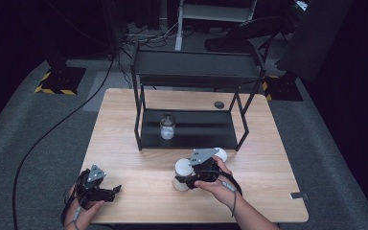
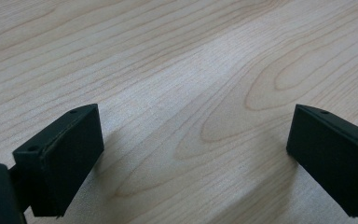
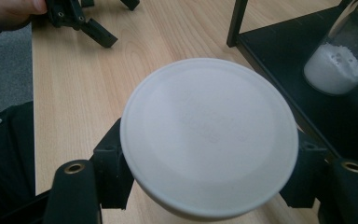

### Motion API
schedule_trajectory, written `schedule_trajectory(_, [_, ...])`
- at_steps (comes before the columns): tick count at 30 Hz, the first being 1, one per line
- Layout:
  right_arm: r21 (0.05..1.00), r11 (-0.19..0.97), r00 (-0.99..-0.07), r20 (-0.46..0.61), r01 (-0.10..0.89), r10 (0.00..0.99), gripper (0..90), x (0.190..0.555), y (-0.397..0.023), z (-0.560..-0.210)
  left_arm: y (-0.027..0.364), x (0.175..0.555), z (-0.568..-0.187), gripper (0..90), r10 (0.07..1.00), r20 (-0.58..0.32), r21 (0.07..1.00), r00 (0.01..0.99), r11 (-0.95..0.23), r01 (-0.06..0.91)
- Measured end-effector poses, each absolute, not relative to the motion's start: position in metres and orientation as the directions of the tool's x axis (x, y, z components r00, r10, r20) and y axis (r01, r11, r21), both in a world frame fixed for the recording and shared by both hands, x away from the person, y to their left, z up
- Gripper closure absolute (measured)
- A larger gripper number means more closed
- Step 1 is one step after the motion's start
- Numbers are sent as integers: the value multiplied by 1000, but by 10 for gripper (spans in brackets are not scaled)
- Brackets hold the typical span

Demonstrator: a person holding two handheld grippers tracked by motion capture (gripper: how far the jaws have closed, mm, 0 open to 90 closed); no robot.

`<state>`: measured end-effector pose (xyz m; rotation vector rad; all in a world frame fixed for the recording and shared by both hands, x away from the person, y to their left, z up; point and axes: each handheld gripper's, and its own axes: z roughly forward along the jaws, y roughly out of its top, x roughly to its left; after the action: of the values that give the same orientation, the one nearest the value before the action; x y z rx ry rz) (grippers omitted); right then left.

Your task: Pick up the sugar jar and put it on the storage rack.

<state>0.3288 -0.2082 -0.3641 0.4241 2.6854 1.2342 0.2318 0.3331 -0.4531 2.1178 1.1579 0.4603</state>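
Observation:
A white round-lidded container (image 3: 209,135) stands on the wooden table (image 1: 139,167) in front of the black rack. My right gripper (image 3: 209,175) is shut on it, one jaw pressed on each side just below the lid. In the high view the same container (image 1: 183,168) sits at the left end of my right gripper (image 1: 182,180). My left gripper (image 1: 114,190) rests at the table's near left corner in the person's hand. Its jaws stand wide apart over bare wood in the left gripper view, so my left gripper (image 2: 193,154) is open with nothing between them.
A black two-level rack (image 1: 191,139) stands mid-table, with a glass jar of white powder (image 1: 166,127) on its lower shelf, the same jar (image 3: 335,65) close by at the right. Another white object (image 1: 221,154) lies behind my right gripper. A small dark disc (image 1: 219,104) lies at the far edge.

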Motion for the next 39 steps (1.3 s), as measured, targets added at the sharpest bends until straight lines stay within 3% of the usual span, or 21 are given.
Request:
schedule_trajectory(22, [786, 604, -952, -69, 132, 298, 334, 341, -210, -308, 333, 232, -453, 32, 839, -12, 702, 543, -380, 602])
schedule_trajectory(39, [799, 580, -937, -65, 158, 344, 334, 365, -213, -277, 333, 231, -453, 32, 840, -12, 702, 543, -379, 602])
